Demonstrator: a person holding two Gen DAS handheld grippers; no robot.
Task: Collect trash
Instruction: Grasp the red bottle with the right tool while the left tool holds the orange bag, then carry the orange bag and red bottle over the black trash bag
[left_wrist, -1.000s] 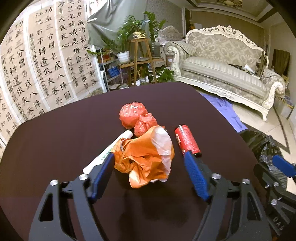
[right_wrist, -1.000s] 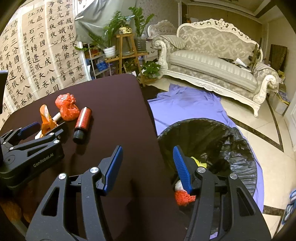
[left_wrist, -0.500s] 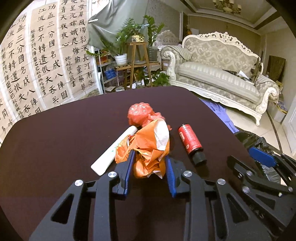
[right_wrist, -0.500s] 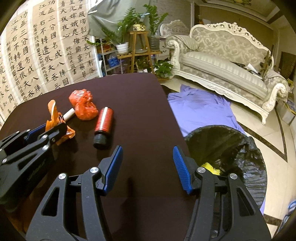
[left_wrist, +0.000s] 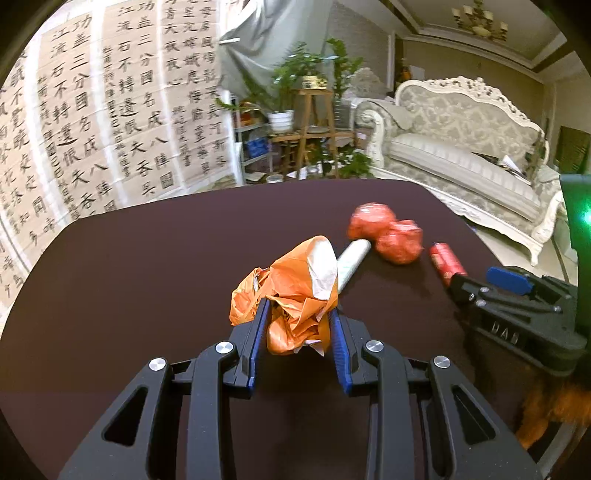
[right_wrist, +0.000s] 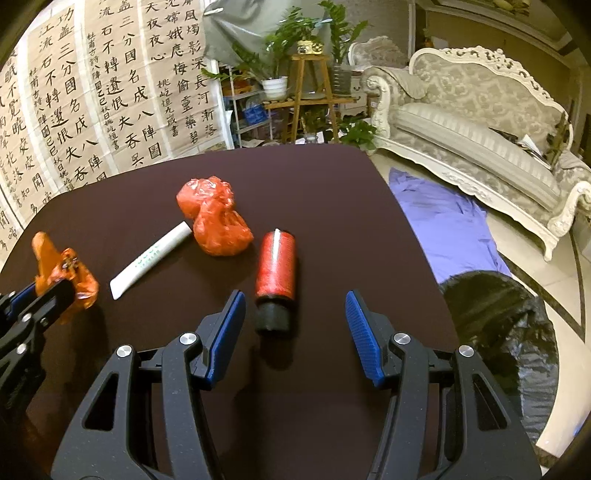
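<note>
While pinching the crumpled orange plastic bag (left_wrist: 295, 295) at frame centre above the dark brown table (left_wrist: 147, 277), left gripper (left_wrist: 298, 332); spread wide and empty, right gripper (right_wrist: 295, 325), behind the red black-capped cylinder (right_wrist: 275, 273).

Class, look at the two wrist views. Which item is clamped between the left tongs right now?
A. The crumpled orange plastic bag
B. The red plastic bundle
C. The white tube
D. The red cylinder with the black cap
A. In the left wrist view the blue pads of the left tongs press on both sides of the crumpled orange plastic bag, while the other three items lie apart on the dark table.
</note>
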